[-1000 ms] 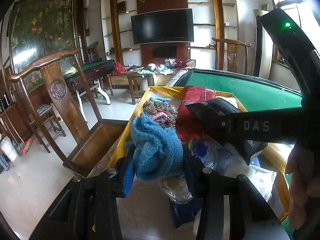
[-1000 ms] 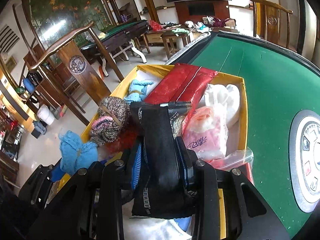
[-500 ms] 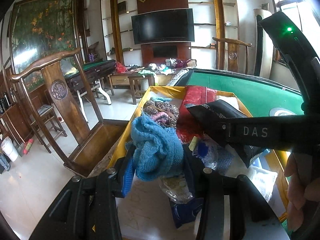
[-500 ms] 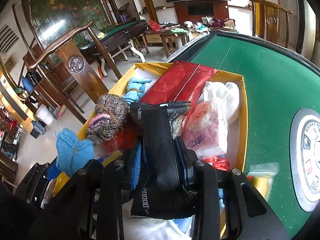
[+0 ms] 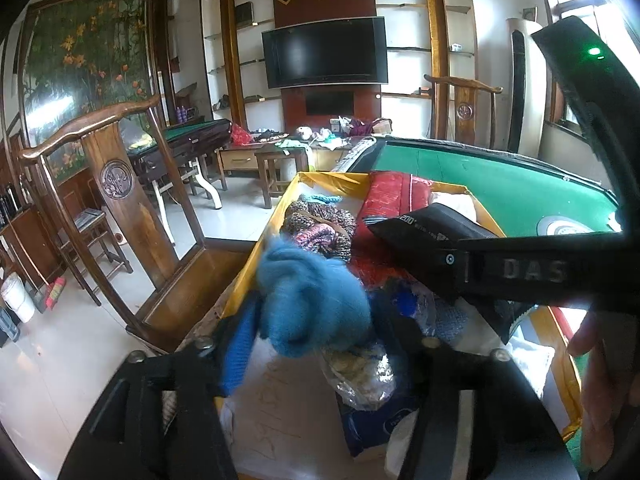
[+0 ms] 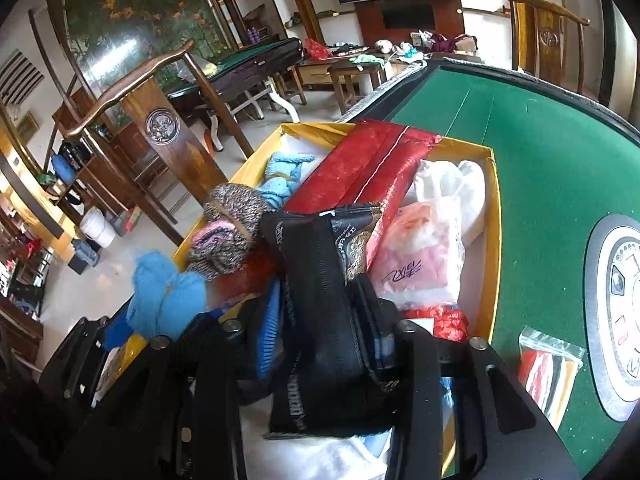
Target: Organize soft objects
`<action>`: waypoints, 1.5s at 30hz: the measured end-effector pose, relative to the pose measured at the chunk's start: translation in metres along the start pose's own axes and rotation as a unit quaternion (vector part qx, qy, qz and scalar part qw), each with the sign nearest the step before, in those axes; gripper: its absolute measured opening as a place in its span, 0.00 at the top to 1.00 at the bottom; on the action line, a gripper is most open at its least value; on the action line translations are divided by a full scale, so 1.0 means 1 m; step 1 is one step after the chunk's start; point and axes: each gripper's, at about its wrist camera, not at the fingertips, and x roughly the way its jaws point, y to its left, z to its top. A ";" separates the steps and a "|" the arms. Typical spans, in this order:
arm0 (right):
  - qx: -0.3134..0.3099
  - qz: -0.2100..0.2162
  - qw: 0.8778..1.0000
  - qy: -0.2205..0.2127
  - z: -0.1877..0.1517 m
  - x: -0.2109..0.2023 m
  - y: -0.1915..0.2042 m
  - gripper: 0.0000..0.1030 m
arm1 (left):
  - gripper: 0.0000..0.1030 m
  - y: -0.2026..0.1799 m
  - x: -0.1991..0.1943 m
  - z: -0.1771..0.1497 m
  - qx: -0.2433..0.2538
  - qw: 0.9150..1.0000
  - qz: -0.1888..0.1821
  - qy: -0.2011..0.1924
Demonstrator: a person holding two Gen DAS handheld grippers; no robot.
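My left gripper (image 5: 316, 316) is shut on a blue knitted bundle (image 5: 312, 304), held over the near left corner of the yellow box (image 5: 256, 264); the bundle also shows in the right wrist view (image 6: 164, 300). My right gripper (image 6: 320, 312) is shut on a black packaged item (image 6: 320, 312), held above the near end of the box (image 6: 494, 216). In the box lie a brown-pink knit (image 6: 228, 228), a light blue knit (image 6: 280, 176), a red package (image 6: 368, 168) and white and pink plastic bags (image 6: 424, 248).
The box sits on a green felt table (image 6: 552, 152) with a round centre panel (image 6: 616, 312). A small clear bag (image 6: 548, 364) lies on the felt by the box. A wooden chair (image 5: 132, 216) stands left of the table edge. Loose bags (image 5: 360, 368) lie below my left gripper.
My left gripper has moved the blue bundle up and toward the box. The right gripper with the black package has drawn back a little, and the clear bag now lies on the felt.
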 end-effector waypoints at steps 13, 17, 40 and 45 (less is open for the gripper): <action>0.019 0.038 0.998 -0.041 -0.015 -0.053 -0.012 0.55 | 0.32 0.002 -0.011 0.002 -0.010 1.000 -0.013 -0.024; 0.033 0.046 0.997 -0.052 -0.037 -0.076 -0.031 0.55 | 0.27 0.000 -0.022 0.004 -0.006 0.999 0.000 -0.049; -0.055 -0.010 0.992 -0.114 -0.156 -0.163 -0.048 0.55 | 0.21 -0.032 -0.079 -0.003 0.022 0.997 0.059 -0.044; -0.071 -0.006 0.991 -0.113 -0.160 -0.164 -0.038 0.55 | 0.21 -0.040 -0.077 -0.004 0.041 0.992 0.116 -0.036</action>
